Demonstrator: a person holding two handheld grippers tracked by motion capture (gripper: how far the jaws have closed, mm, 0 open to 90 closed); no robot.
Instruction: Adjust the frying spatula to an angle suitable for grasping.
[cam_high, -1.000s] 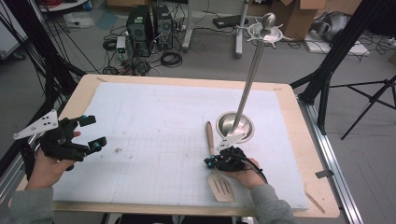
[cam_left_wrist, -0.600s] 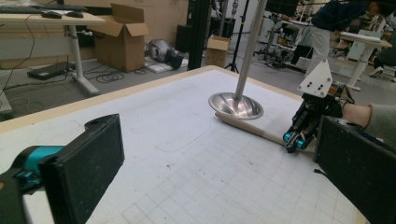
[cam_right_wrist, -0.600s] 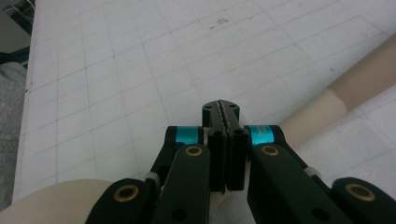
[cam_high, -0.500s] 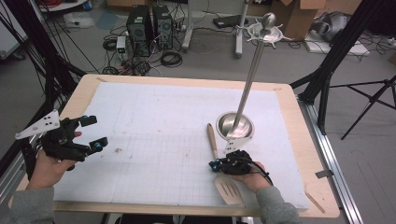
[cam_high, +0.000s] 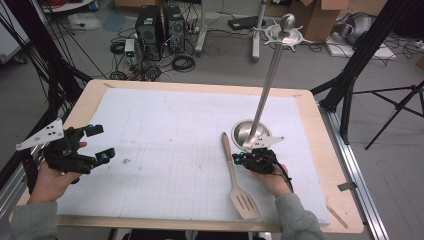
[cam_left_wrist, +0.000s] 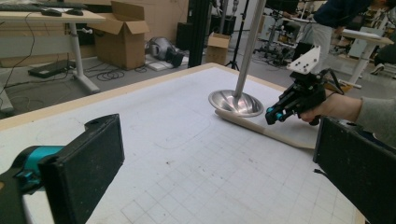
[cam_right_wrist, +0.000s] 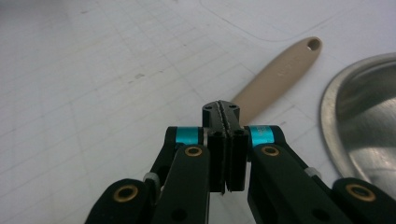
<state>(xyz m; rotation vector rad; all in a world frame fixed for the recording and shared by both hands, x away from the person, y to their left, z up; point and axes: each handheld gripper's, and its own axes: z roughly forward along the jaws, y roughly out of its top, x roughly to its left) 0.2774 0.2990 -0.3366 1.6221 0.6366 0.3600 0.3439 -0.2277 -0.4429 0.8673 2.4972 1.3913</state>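
A beige wooden spatula (cam_high: 235, 176) lies on the white gridded mat (cam_high: 165, 135), slotted head toward the front edge. My right gripper (cam_high: 236, 160) is shut, its pads pressed together with nothing between them, and its tips sit at the spatula handle (cam_right_wrist: 280, 74); I cannot tell whether they touch it. In the left gripper view the right gripper (cam_left_wrist: 273, 116) hovers at the spatula (cam_left_wrist: 261, 130). My left gripper (cam_high: 100, 143) is held at the table's left side, jaws wide open and empty (cam_left_wrist: 210, 172).
A metal stand with a dish-shaped base (cam_high: 244, 132) and a tall leaning pole (cam_high: 267, 80) stands just behind the right gripper; its base rim (cam_right_wrist: 364, 121) is close on the right. The wooden table edge (cam_high: 345, 210) frames the mat.
The right hand has moved a little away from the front edge, along the spatula handle toward the metal base. The spatula's head has shifted slightly right. The left hand has stayed still.
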